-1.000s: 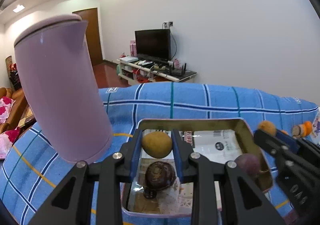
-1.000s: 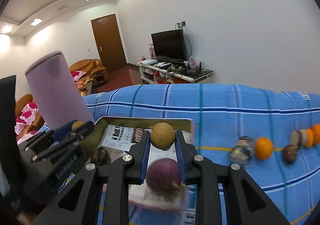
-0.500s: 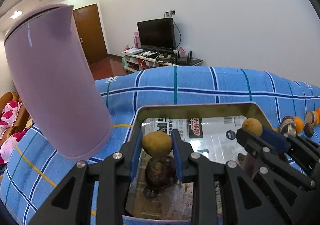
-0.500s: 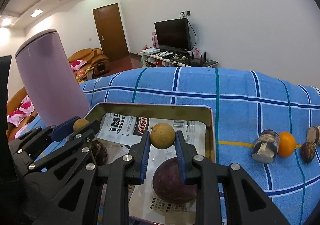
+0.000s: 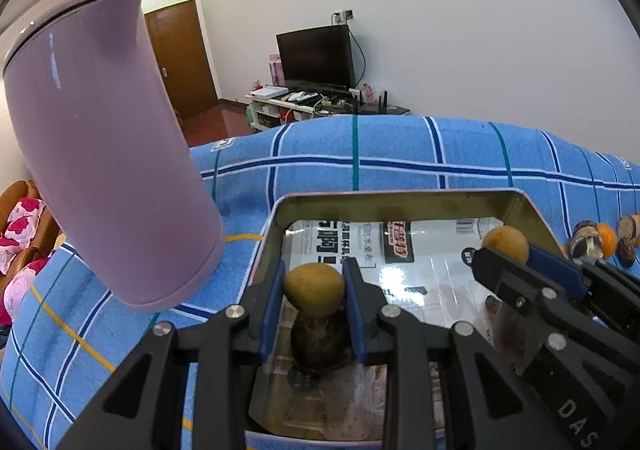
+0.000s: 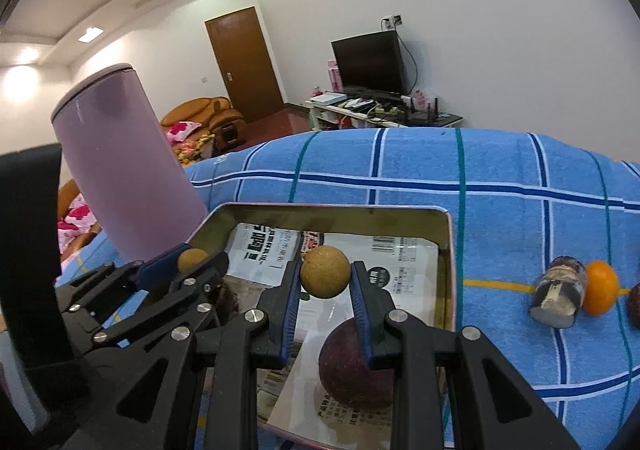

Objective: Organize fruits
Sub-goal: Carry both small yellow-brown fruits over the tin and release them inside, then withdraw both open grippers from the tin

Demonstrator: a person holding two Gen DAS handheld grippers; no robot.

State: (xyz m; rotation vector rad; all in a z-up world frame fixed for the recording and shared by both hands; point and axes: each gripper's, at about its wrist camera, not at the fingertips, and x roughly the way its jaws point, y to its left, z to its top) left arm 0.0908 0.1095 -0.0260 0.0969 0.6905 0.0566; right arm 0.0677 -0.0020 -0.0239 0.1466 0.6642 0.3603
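My left gripper (image 5: 314,277) is shut on a small tan round fruit (image 5: 314,292), held over the near left part of a shallow metal tray (image 5: 400,198) lined with printed paper. A dark brown fruit (image 5: 320,344) lies in the tray right under it. My right gripper (image 6: 325,270) is shut on a second tan round fruit (image 6: 325,280) over the tray (image 6: 332,209), just above a purple fruit (image 6: 352,370) lying on the paper. Each gripper also shows in the other's view, the right gripper (image 5: 505,254) and the left gripper (image 6: 192,264).
A tall purple canister (image 5: 108,153) stands on the blue checked cloth (image 5: 400,153) just left of the tray. To the right of the tray lie a cut dark fruit (image 6: 558,298), an orange fruit (image 6: 599,288) and another dark fruit (image 6: 634,304).
Both grippers have come down closer over the tray, each still holding its tan fruit. The fruits lying in the tray have not moved.
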